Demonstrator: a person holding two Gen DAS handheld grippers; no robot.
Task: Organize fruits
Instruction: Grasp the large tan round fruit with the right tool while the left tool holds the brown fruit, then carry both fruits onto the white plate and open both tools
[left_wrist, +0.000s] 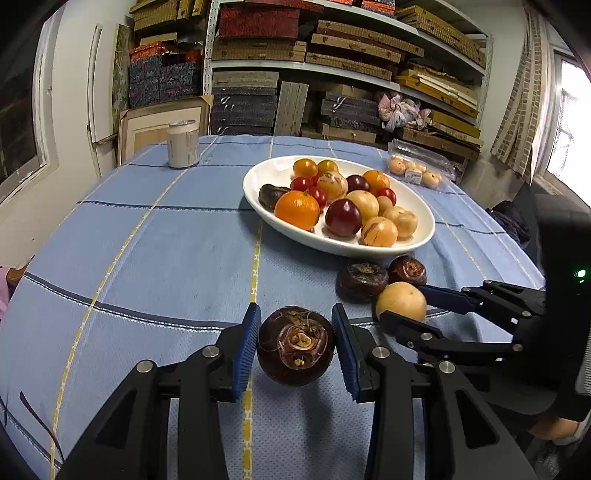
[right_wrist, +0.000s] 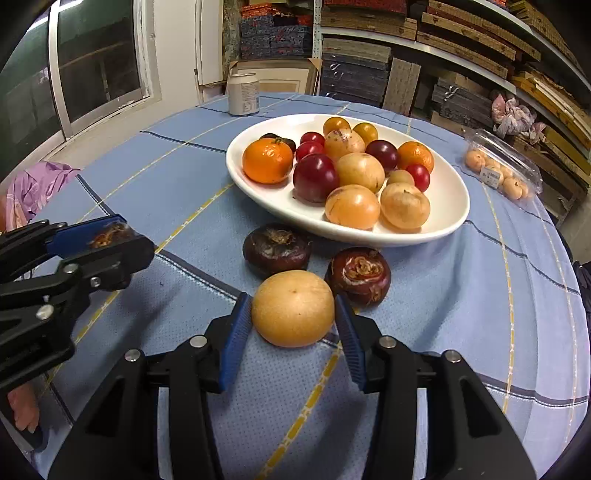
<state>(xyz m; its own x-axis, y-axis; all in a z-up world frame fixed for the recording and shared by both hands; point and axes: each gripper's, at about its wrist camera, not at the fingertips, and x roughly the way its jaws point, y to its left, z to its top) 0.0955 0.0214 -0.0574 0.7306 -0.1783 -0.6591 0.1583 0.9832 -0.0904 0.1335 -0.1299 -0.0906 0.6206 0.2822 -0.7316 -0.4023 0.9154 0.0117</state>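
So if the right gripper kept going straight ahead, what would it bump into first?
Probably the two dark brown fruits on the cloth just beyond the yellow fruit already between its fingers, then the white dish. Depth is hard to judge.

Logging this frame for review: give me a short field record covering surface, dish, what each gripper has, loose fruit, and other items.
surface: round table under blue checked cloth
dish: white oval ceramic plate holding oranges, red, dark and tan fruits
left gripper: shut on a dark brown water chestnut, lifted off the cloth
right gripper: pads at both sides of a round tan-yellow fruit resting on the cloth
loose fruit: two dark brown water chestnuts beside the plate
other: white can; clear plastic fruit box
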